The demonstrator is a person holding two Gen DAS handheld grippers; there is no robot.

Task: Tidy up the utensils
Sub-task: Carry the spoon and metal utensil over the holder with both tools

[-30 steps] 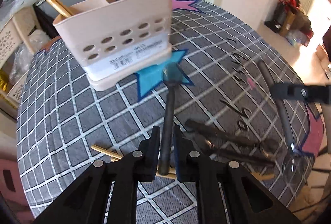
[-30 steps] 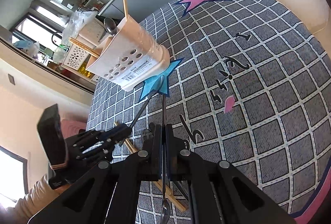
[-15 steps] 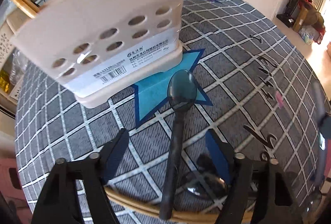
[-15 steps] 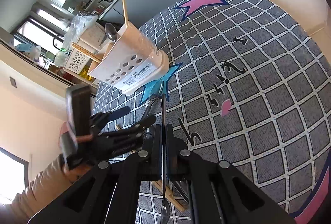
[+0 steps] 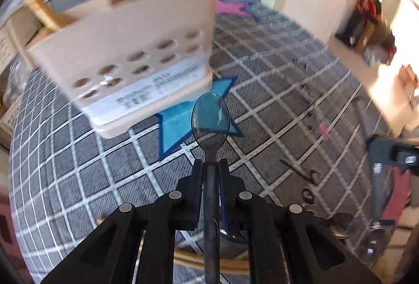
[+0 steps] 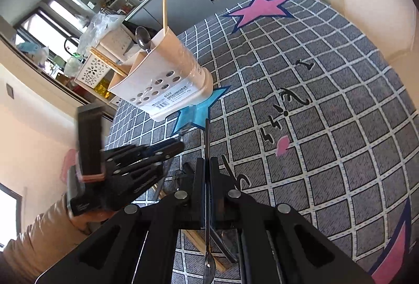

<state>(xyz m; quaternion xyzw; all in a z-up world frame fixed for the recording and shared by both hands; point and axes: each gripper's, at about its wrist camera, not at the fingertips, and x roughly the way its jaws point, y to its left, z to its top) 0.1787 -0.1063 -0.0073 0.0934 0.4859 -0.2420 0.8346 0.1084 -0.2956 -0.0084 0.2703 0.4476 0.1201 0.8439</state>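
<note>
A: How is the left claw (image 5: 210, 166) set?

B: It is closed on a dark spoon (image 5: 210, 121). The handle is pinched between the two fingers (image 5: 197, 179), and the bowl is carried out in front, pointing toward the holder (image 5: 125, 48). The spoon is seen above the blue star (image 5: 172, 124) printed on the cloth (image 5: 275, 90), just short of the holder's base; whether it touches anything there cannot be told, as the view is blurred.

A: And the right claw (image 6: 207, 166)?

B: It is clamped shut on a thin metal spoon (image 6: 209, 267). The slim handle is gripped between the fingers and is run forward toward the blue star (image 6: 199, 113), while the bowl end is seen hanging back below the claw.

A: Where is the holder placed?

B: The beige holder (image 6: 162, 79) is stood on the worktop, at the edge of the blue star, with a row of round holes and a label on its near wall. A metal spoon (image 6: 142, 37), one tall chopstick (image 6: 164, 1) and a gold-coloured stick (image 6: 107, 61) are held in it.

A: What else is left on the worktop?

B: A few loose utensils (image 5: 309, 176) are seen lying on the cloth to the right of the left claw, and a wooden chopstick (image 5: 235, 261) is laid across beneath it. In the right wrist view the left claw (image 6: 167, 150) is seen beside the right one, its fingers drawn together.
</note>
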